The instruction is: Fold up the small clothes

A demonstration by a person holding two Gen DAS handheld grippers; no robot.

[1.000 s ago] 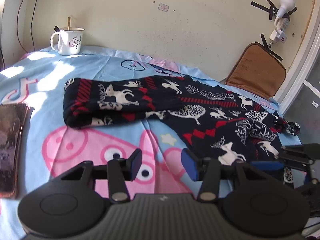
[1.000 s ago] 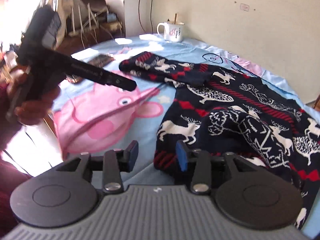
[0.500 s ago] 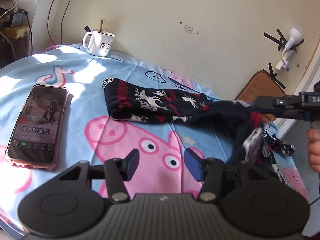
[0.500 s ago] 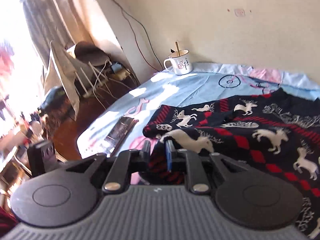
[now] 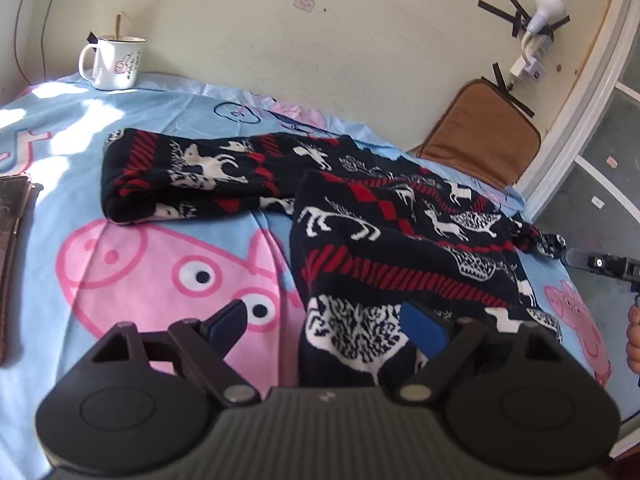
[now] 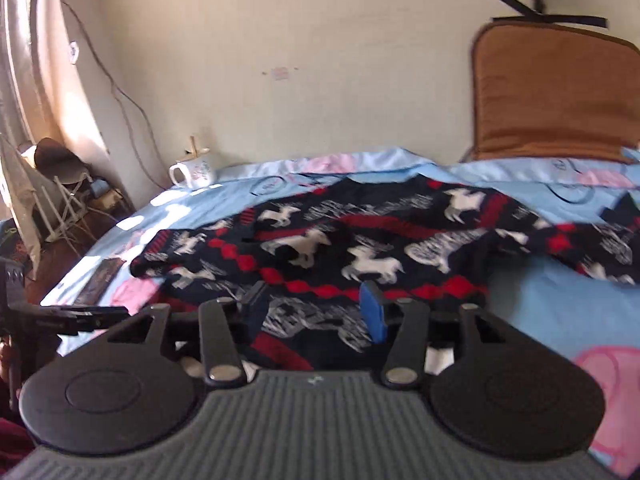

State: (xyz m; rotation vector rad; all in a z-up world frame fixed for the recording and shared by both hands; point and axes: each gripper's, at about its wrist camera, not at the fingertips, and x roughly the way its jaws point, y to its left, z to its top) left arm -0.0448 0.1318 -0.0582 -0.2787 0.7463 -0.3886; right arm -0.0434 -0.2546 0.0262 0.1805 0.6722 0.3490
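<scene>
Navy sweater (image 5: 400,236) with white reindeer, red bands (partly folded), on cartoon-pig sheet (image 5: 160,280), left gripper (image 5: 324,326) and right gripper (image 6: 316,308) both spread wide, holding nothing.

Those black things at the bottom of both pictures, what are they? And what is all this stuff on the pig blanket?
Each black thing is a gripper, a two-finger pincher that a person holds, one per hand. A camera sits on each, so each picture looks out along its fingers. One picture comes from the left gripper, the other from the right gripper. Both are open and hold nothing. On the pig bedsheet lies a dark reindeer sweater, partly folded. A white mug stands by the wall, and a phone lies at the left edge.
</scene>
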